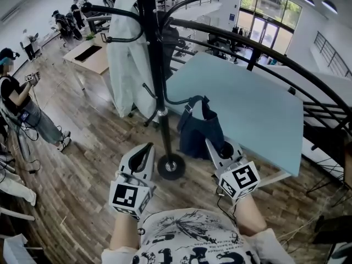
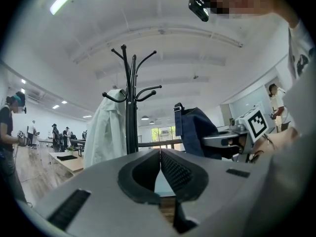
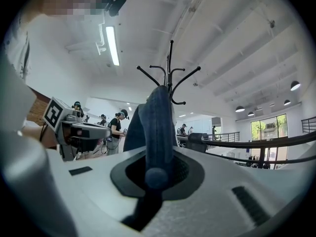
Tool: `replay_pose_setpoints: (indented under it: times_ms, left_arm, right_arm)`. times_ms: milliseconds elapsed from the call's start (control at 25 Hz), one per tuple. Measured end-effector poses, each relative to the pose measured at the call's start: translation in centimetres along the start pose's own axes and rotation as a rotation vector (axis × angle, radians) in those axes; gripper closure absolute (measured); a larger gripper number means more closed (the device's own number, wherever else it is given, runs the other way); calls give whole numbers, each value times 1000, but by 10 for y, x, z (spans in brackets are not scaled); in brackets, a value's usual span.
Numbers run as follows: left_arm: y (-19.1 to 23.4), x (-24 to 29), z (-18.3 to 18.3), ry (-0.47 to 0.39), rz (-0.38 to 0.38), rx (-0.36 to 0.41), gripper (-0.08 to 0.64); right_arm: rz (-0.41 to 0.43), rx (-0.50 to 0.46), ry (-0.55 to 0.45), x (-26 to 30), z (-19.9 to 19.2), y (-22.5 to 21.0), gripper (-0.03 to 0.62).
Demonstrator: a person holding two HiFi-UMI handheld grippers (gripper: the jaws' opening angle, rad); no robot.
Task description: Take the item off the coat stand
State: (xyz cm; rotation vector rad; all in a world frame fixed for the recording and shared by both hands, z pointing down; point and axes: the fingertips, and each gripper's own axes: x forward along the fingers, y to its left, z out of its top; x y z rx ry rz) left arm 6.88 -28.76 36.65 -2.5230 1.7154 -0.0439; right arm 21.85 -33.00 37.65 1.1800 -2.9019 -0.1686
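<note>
Wood-plank floor [image 1: 82, 147] spreads through a big bright hall, with a few people [image 1: 22, 103] standing at the far left. The dark blue bag [image 1: 201, 131] hangs low, just beside the black coat stand [image 1: 149, 43]. Its strap loop is at the tip of a low hook [image 1: 179, 101]; whether the loop sits on the hook or is off it, I cannot tell. The right gripper [image 1: 211, 144] is closed on the bag: in the right gripper view a blue strip of the bag runs up between the two jaws, and they press on it, almost together. The left gripper [image 1: 147, 147] is near the round base [image 1: 171, 166] of the stand, on the other side of the pole from the bag. Its jaws are together and nothing is between them. Higher on the stand hangs a white coat [image 1: 124, 59]. Behind the bag stands a light blue table [image 1: 247, 103], and a black curved railing [image 1: 264, 51] passes above it.
</note>
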Motion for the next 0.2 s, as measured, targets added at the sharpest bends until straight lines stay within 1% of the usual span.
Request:
replay_pose_setpoints:
  times_ms: [200]
  left_arm:
    - [-2, 9, 9, -11, -7, 3, 555]
  right_arm:
    - [8, -14, 9, -1, 8, -6, 575]
